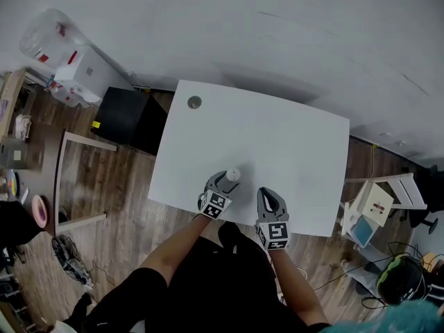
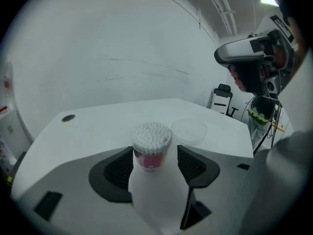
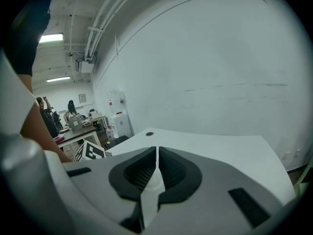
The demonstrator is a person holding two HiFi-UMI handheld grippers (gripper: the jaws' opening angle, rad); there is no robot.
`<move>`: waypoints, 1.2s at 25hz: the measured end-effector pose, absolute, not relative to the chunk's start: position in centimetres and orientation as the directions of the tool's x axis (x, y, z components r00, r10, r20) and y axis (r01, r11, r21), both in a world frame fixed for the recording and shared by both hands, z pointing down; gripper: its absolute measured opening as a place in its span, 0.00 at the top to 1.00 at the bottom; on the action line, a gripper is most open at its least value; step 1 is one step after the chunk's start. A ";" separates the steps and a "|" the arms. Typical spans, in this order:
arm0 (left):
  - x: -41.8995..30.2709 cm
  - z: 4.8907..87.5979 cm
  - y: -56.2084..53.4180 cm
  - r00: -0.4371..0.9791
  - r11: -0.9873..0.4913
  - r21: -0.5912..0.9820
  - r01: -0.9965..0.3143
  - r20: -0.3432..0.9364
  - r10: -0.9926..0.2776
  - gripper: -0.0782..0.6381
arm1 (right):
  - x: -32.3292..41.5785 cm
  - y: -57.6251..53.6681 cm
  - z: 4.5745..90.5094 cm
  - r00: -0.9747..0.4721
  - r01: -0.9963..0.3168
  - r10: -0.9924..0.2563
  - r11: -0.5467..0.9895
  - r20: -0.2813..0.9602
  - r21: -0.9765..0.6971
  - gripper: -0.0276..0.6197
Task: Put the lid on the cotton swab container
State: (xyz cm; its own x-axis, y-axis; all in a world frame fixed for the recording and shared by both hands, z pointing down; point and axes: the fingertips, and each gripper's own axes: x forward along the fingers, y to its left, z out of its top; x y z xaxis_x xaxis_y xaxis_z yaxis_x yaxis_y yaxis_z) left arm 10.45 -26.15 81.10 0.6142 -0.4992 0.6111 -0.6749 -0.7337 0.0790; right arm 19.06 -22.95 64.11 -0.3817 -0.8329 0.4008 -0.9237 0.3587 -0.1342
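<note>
Left gripper [image 1: 223, 181] jaws spread wide, swab container [image 2: 150, 148] standing upright between them on the white table [image 1: 277, 134], near the front edge. Small gap shows between the container and the right pad [image 2: 191, 164]; left side looks very close, can't tell if it touches. Container is open, swab tips packed at the top, red label band just under them. Clear round lid [image 2: 190, 130] lies flat on the table just beyond the container and a bit to its right, apart from it and outside the jaws. Right gripper [image 1: 271, 194] is pressed together with nothing between the pads, sitting over the front edge of the table just right of the left one, clear of container and lid
</note>
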 end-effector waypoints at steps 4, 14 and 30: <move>10.6 81.5 -26.6 0.612 -0.736 0.067 -0.673 0.611 -0.503 0.51 | 19.4 -23.3 64.7 -0.384 -0.923 -0.825 0.361 0.414 -0.135 0.90; 10.8 82.5 -27.1 0.624 -0.730 0.098 -0.677 0.602 -0.498 0.52 | 18.9 -23.1 66.3 -0.423 -0.905 -0.792 0.396 0.440 -0.157 0.90; 7.9 80.1 -25.0 0.615 -0.685 0.112 -0.720 0.561 -0.555 0.54 | 15.6 -19.6 71.4 -0.493 -0.861 -0.677 0.471 0.546 -0.193 0.81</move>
State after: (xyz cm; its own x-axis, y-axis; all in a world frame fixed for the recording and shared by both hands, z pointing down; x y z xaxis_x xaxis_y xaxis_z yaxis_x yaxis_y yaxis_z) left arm 7.86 -24.99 80.12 0.6147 -0.5546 0.5608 -0.7201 -0.6848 0.1120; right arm 15.63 -19.64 71.38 -0.4928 -0.6773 0.5462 -0.8608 0.4711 -0.1926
